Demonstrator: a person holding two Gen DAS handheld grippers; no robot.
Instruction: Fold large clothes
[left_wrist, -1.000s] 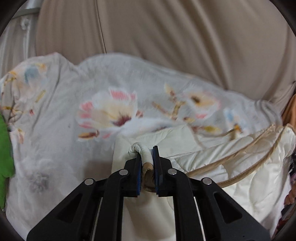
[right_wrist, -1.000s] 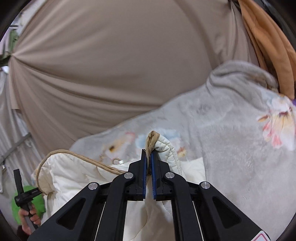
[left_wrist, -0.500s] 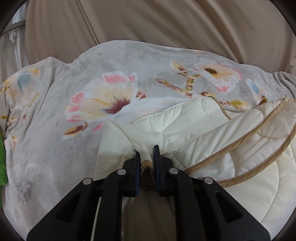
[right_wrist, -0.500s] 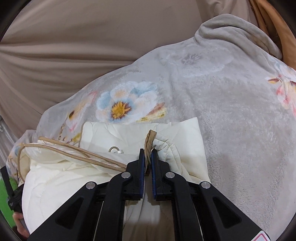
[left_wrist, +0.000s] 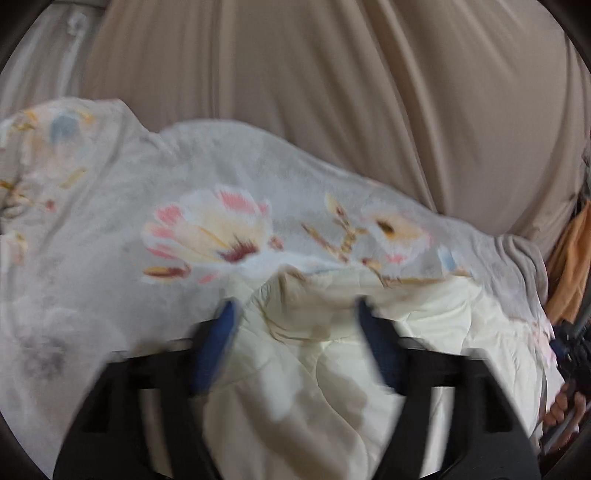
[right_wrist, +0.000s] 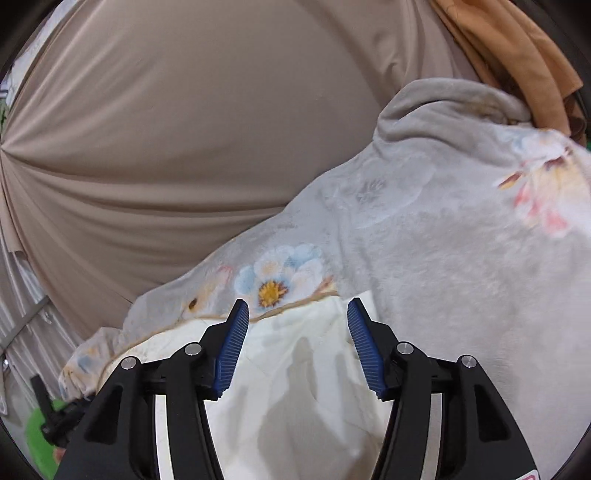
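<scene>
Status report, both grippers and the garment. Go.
Left gripper open, blurred. Right gripper open, holding nothing. Cream quilted garment lies released on the floral blanket. Nothing in the way.

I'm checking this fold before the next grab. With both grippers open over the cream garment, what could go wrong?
1. The cream garment lies loose on the soft floral blanket; the fold may spring open.
2. The left gripper view is blurred, so a regrasp may miss.
3. The right gripper could pinch blanket along with the tan-trimmed edge.
</scene>
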